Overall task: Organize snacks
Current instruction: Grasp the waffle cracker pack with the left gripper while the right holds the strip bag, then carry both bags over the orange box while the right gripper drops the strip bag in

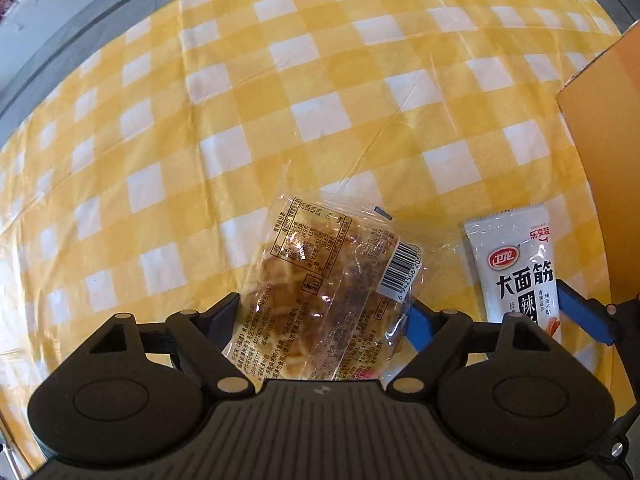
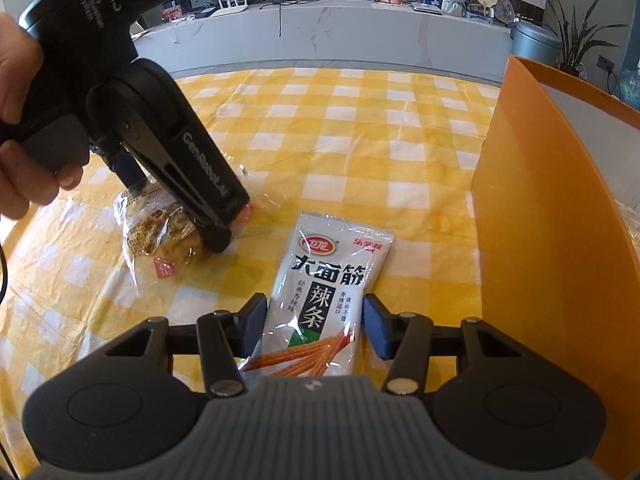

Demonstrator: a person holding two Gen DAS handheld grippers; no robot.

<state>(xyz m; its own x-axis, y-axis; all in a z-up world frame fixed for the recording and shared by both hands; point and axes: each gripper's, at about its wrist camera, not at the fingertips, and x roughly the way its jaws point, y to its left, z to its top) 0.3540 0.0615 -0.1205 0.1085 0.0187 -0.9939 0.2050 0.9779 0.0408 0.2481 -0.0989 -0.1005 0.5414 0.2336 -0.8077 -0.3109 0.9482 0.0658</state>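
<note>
A clear-wrapped waffle pack (image 1: 328, 296) lies on the yellow checked cloth between the fingers of my left gripper (image 1: 322, 316), whose jaws stand around it; I cannot tell whether they press it. The same pack (image 2: 160, 236) shows in the right wrist view under the left gripper (image 2: 218, 236). A white spicy-strip packet (image 2: 324, 300) lies flat between the open fingers of my right gripper (image 2: 316, 330), not pinched. It also shows in the left wrist view (image 1: 516, 276), with the right gripper's blue finger (image 1: 584, 316) beside it.
An orange box wall (image 2: 532, 216) stands close at the right; it also shows in the left wrist view (image 1: 604, 160). The checked tablecloth (image 2: 360, 128) stretches ahead to a white counter (image 2: 340, 36) with bags and a plant.
</note>
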